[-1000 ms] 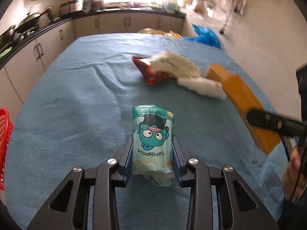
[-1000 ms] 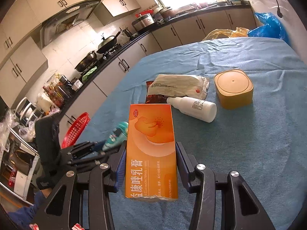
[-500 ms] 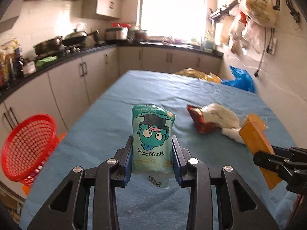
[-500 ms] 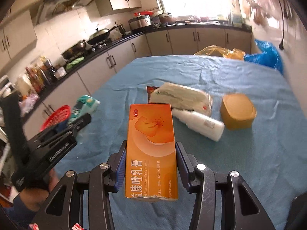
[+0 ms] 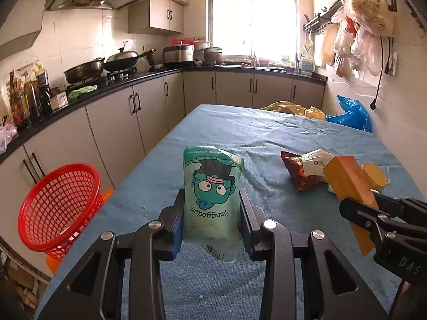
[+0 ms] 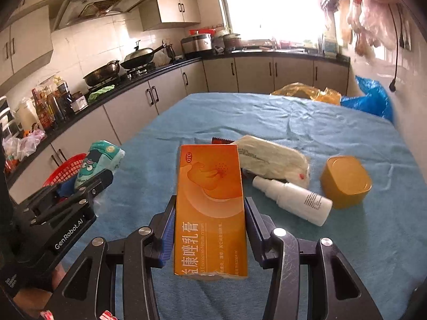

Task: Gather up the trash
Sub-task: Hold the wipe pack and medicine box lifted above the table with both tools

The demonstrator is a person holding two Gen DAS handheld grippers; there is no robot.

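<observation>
Teal snack pouch (image 5: 212, 197) sits clamped in your left gripper (image 5: 212, 222) at frame centre, and your right gripper (image 6: 210, 229) is closed on the orange box (image 6: 210, 208). Red basket (image 5: 60, 208) waits lower left, below the blue-covered table (image 5: 267, 138); release short of its rim and the limp pouch could, I judge, land on the floor.

From my left camera, the orange box (image 5: 349, 186) covers most of the yellow tub (image 5: 375, 176), and the white bottle is out of sight behind it. In my right view the red basket (image 6: 68, 168) is half blocked by the pouch (image 6: 98, 160), and the hanging bags (image 6: 371, 13) are blurred.
</observation>
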